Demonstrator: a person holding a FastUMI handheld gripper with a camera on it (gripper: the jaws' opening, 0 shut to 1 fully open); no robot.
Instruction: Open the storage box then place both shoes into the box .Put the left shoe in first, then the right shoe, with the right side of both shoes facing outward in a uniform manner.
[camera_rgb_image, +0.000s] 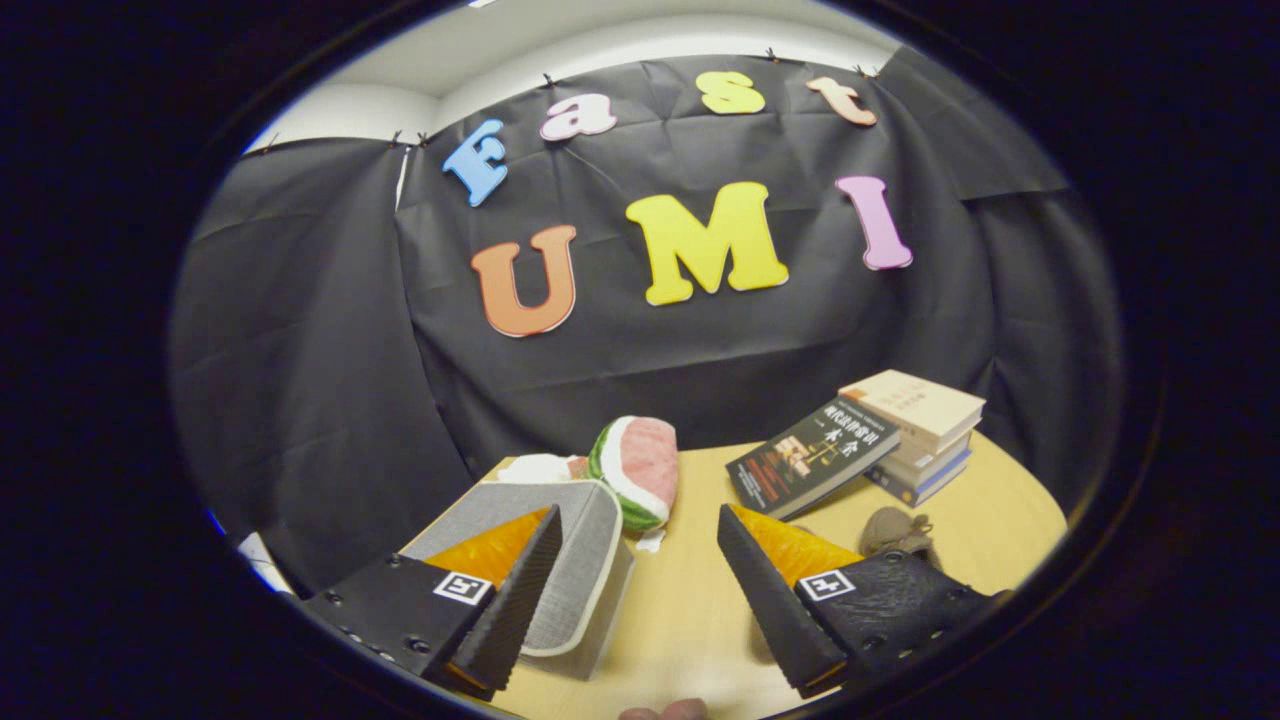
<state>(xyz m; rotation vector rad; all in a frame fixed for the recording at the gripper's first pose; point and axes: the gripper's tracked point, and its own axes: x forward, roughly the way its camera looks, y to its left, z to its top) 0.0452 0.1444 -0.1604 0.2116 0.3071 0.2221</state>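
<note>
Spread wide and empty, the hand-held gripper (635, 600) hovers over the counter (690, 610); the closed box (560, 570) sits behind its left finger.

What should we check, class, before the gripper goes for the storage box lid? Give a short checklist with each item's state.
1. Gripper fingers spread, holding nothing: ok.
2. Storage box near, behind the left finger: ok.
3. Box lid open: not ok, it looks closed.
4. Shoe located beyond the right finger: ok; second shoe: cannot tell.
5. Watermelon plush touching the box: cannot tell.
6. Books away from the box: ok.
</note>
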